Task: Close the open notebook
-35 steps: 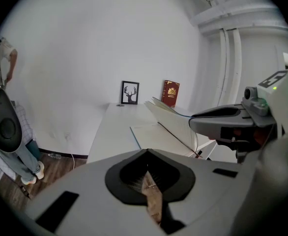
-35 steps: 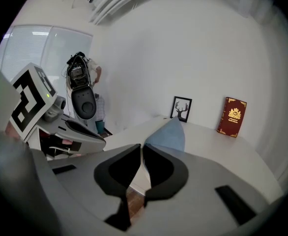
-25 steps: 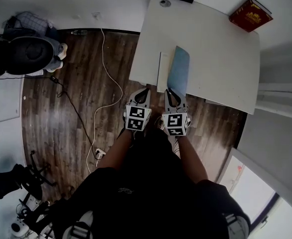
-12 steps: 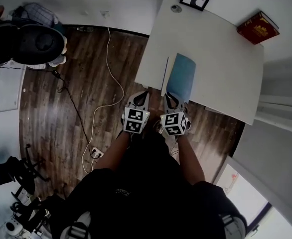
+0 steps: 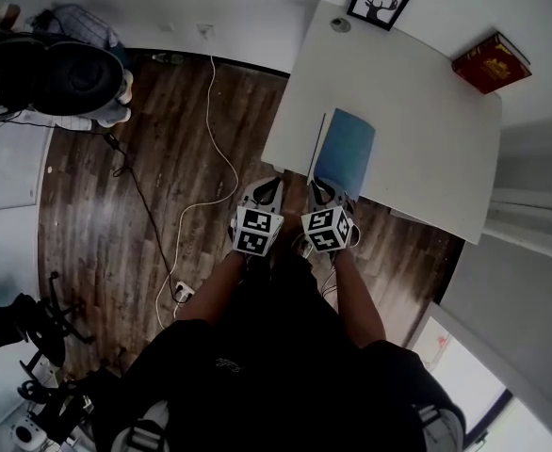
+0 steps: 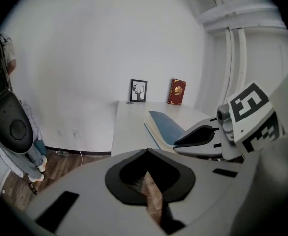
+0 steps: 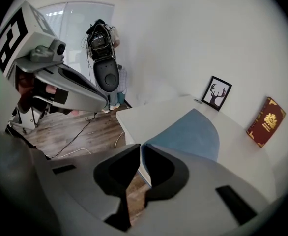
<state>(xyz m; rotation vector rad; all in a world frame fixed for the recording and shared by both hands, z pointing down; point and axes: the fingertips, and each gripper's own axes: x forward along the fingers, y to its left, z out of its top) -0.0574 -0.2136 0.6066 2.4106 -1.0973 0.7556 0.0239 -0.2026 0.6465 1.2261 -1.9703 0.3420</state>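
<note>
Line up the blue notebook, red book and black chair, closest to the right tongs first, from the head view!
1. Blue-covered paper notebook: right in front.
2. Red hardcover book: far back, on the right.
3. Black padded chair: farthest, on the left.

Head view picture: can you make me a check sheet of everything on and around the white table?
Surface: white table against the wall.
Job's things: notebook at the near edge, blue cover not yet flat.
Clutter: red book and framed deer picture at the far side.
Grippers: left gripper shut, empty; right gripper apparently shut on the notebook's cover.
Cables: white cable and black cable lying loose left of the table.
Surroundings: wooden floor, black chair.
</note>
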